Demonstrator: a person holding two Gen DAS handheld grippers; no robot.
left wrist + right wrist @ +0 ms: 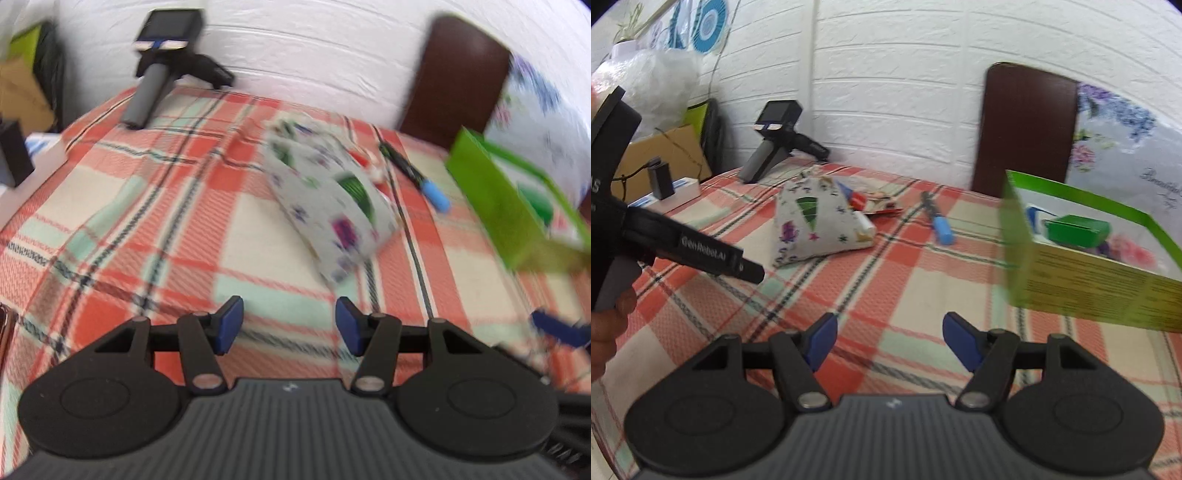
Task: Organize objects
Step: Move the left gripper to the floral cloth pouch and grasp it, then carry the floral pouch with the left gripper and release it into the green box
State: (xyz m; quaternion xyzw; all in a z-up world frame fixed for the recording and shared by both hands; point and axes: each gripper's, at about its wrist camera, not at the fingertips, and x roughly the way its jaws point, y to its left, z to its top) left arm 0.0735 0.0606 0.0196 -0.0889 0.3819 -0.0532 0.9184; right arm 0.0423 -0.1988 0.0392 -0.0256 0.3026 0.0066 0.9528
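both grippers, left gripper (289, 325) and right gripper (889, 341), are spread and empty. the patterned pouch (816, 225) lies at 11 o'clock of the right gripper; the green box (1082, 254) stands at 2 o'clock. risk: soft fabric slips from a shallow pinch; a careless swing topples the box wall.

We see a white brick wall (905, 74) behind a table with a red, green and cream checked cloth (886, 295). A dark brown chair back (1030, 129) stands at the far edge of the table, and a flowery cloth (1126, 140) sits just beside it. On the left we see a small camera on a grey stand (772, 140), a brown cardboard box (665, 151), a see-through plastic bag (653, 81) and a blue round thing on the wall (709, 26).
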